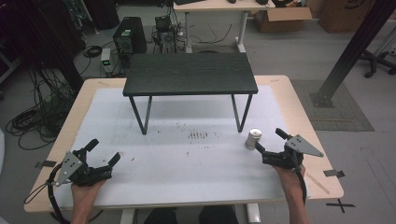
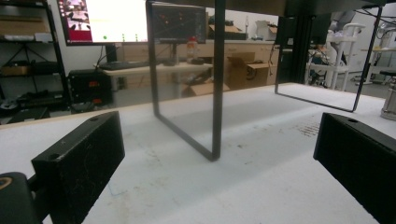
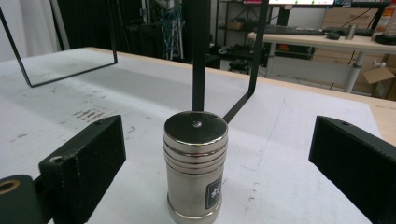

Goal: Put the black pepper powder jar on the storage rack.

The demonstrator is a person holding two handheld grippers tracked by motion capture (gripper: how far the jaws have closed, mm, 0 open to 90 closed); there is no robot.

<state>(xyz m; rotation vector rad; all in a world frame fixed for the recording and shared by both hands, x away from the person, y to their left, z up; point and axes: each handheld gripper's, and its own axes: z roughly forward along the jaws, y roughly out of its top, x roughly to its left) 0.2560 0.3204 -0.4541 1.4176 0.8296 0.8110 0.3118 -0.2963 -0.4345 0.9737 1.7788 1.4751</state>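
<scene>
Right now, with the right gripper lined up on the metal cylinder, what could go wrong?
1. The cylinder is tall, narrow and smooth; if one jaw of the open right gripper touches first, it may tip or slide.
2. The stand's leg is just behind it, so pushing too far forward could knock the cylinder or a jaw against it.

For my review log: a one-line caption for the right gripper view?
Open right gripper flanks an upright silver metal canister on the white table, not touching it.

Light wooden table (image 1: 299,112) covered by a scuffed white mat (image 1: 187,158). On the mat, a small black shelf stand (image 1: 190,73) on thin metal legs. Near its right leg, upright, a silver metal canister (image 1: 253,138).
</scene>
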